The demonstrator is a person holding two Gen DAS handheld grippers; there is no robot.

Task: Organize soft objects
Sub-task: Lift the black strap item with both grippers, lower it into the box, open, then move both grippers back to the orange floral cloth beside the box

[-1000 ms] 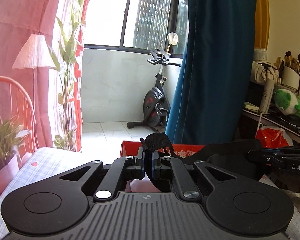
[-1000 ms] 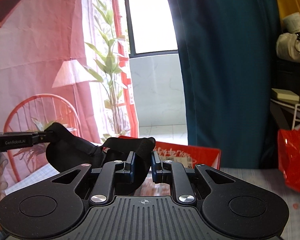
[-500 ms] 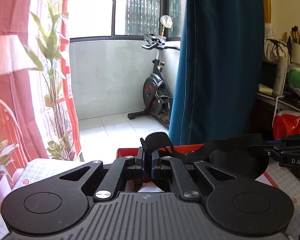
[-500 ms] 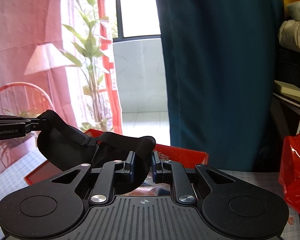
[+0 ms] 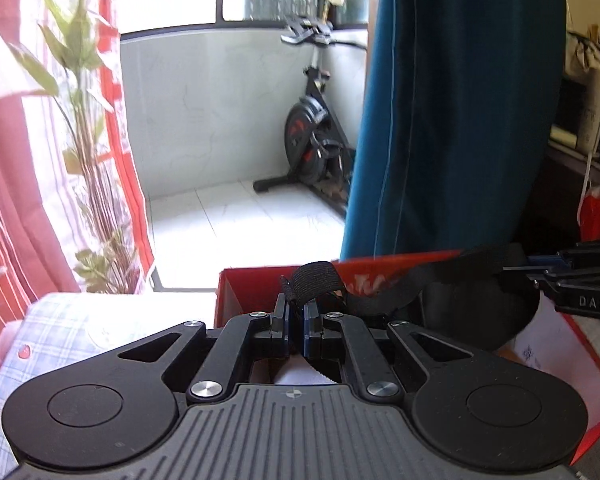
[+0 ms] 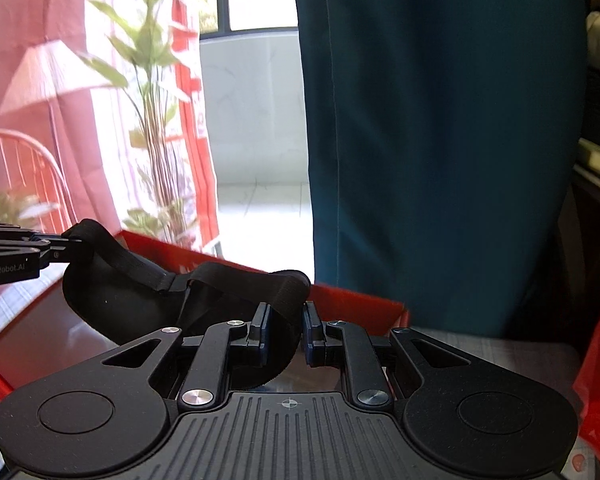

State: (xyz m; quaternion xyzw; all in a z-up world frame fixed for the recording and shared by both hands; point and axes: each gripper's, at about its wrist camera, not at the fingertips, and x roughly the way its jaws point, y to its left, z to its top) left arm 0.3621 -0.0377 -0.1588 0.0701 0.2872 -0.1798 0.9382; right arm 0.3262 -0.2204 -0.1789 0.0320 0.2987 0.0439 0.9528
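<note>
Between two hand-held grippers hangs a black sleep mask [image 6: 124, 292], slack and light. Nearest, the left gripper [image 5: 296, 316] is clamped on its elastic strap [image 5: 314, 280]; the right gripper [image 6: 285, 320] pinches the mask's other end. Just below sits an open red box [image 6: 356, 304] on checked cloth. Soft padding likely sags, so the ends seem the best holds. Beyond hangs a teal curtain [image 6: 440, 140].
</note>
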